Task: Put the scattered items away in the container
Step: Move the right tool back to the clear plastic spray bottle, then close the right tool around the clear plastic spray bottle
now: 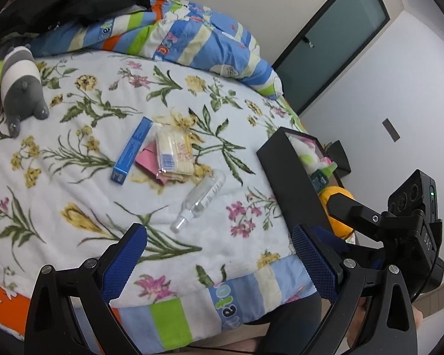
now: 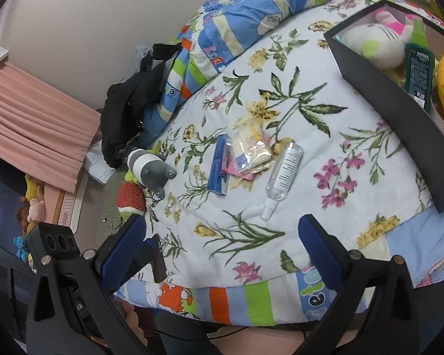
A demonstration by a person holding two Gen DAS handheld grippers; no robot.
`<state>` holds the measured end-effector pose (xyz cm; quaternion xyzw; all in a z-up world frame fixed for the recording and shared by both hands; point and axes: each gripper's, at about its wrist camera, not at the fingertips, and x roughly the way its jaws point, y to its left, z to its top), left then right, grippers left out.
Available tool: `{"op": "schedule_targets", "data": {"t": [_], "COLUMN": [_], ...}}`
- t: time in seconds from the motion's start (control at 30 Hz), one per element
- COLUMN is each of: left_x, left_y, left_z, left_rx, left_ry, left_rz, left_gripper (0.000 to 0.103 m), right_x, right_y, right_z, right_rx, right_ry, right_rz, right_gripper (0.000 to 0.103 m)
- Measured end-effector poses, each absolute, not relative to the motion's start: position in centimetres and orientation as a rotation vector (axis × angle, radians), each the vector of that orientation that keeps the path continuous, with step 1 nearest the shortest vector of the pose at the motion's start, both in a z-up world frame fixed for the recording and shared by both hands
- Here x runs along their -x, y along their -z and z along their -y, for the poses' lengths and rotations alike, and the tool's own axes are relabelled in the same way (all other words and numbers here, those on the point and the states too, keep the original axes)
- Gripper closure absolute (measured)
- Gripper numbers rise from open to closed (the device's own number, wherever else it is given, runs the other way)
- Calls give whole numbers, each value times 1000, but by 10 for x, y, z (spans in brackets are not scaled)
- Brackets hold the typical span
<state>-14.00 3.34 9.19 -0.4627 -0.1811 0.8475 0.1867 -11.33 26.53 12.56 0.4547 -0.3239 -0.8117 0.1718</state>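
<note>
The bed (image 2: 281,94) carries everything: the black container (image 2: 387,94) sits at its right, already partly filled, well apart from the loose cluster mid-blanket. The grey plush (image 2: 148,167), blue box (image 2: 219,165), packet (image 2: 251,151) and clear spray bottle (image 2: 282,174) remain out. Both the left gripper (image 1: 219,254) and right gripper (image 2: 222,245) hang released, empty. The bottle seems nearest; grasping across its body would keep it from rolling.

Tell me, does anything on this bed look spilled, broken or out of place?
Nothing looks spilled or broken. A clear plastic spray bottle lies on its side on the floral blanket, capped. Beside it, a long blue carton, a clear packet and pink paper sit in a loose heap, outside the black box. Both claws are open.
</note>
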Motion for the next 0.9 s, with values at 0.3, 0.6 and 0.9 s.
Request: {"op": "schedule_targets", "data": {"t": [0.3, 0.6, 0.9], "left_x": [158, 182, 216], "left_y": [-48, -13, 27], "left_z": [-37, -45, -63], "left_rx": [1378, 1359, 1419], "left_ry": [-2343, -2316, -2269], "left_rz": [524, 514, 439], "left_gripper": [4, 4, 4], "right_x": [134, 164, 200], "right_y": [-84, -44, -10], "right_z": [-256, -257, -261], "right_rx": [-1373, -1412, -1431], "right_ry": [2251, 2213, 2158], "right_rz": [952, 1000, 1064], "right_gripper": [0, 0, 0]}}
